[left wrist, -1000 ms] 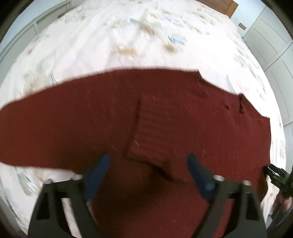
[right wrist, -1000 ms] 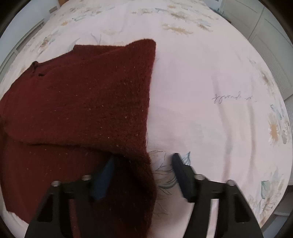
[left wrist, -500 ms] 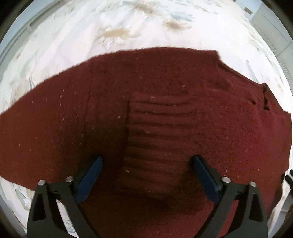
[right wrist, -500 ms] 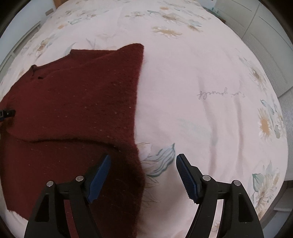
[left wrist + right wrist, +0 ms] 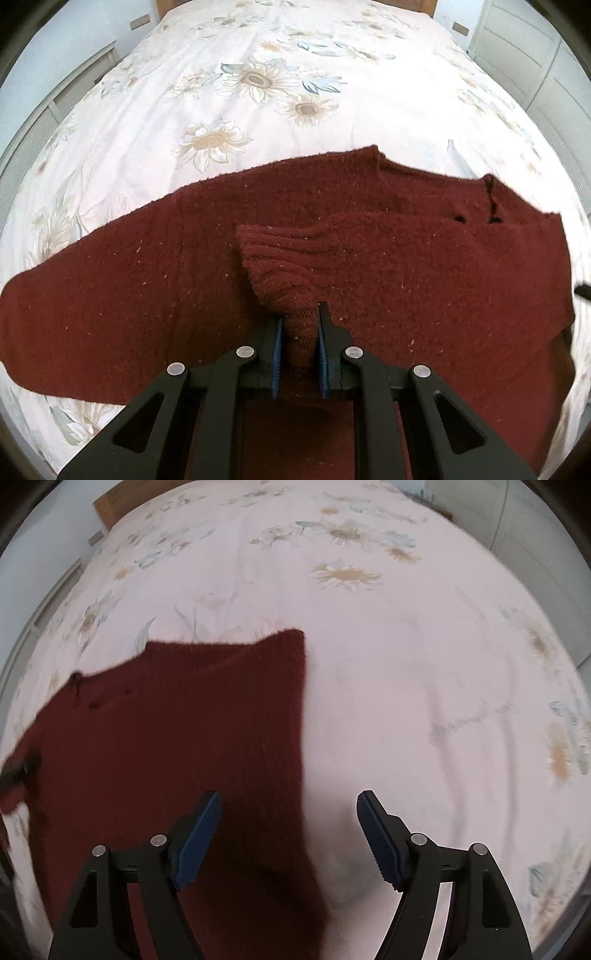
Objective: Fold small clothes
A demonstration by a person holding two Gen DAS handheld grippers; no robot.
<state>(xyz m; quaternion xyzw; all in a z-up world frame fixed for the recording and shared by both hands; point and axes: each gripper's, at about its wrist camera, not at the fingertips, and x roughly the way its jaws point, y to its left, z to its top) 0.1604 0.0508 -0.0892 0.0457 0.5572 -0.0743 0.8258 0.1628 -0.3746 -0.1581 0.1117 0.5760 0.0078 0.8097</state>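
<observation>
My left gripper has just been closing, and now its blue fingers are clamped on the ribbed cuff of the sweater's sleeve. The cuff is bunched into a narrow fold between the two pads and fans out wider above them.

The dark red knitted sweater lies on the bed, on a white bedspread with a sunflower print. In the left wrist view it spreads from side to side across the lower half, with the neckline toward the right.

My right gripper stands with its fingers wide apart, and they press on nothing. The left finger is over the red knit, the right one is over bare bedspread, and the straight right edge of the sweater runs between them. This view is blurred, so I cannot tell if the tips touch the cloth.
</observation>
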